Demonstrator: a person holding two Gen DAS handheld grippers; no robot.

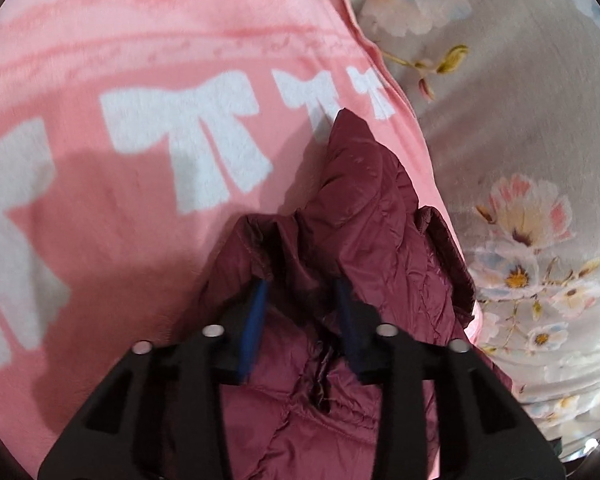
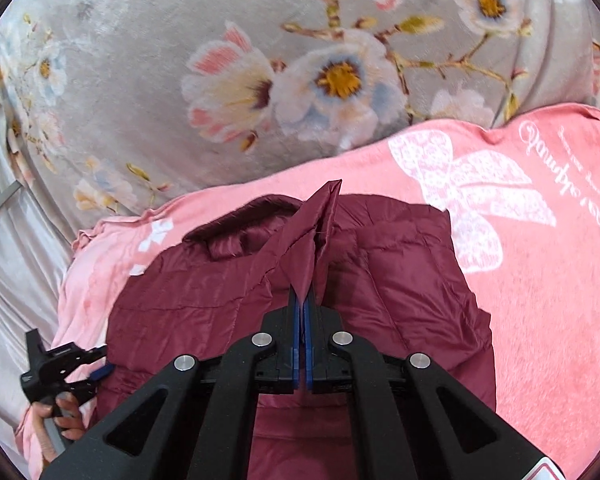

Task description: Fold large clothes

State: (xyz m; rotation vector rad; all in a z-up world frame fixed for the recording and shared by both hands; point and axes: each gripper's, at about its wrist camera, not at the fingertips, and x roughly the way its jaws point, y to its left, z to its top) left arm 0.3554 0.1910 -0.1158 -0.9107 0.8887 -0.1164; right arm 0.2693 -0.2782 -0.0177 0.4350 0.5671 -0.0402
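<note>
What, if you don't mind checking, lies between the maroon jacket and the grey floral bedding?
The pink blanket does: in the right wrist view the maroon jacket rests on it, and it overlies the grey floral bedding.

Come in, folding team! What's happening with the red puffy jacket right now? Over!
Right gripper shut on jacket fabric. Left gripper fingers apart, jacket bunched between them. Jacket lies on pink blanket. Nothing in the way.

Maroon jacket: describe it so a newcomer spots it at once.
A grey floral bedspread covers the bed, with a pink blanket on top. The jacket lies on that blanket: the only dark, shiny, quilted item, one fold pinched in the right gripper.
</note>
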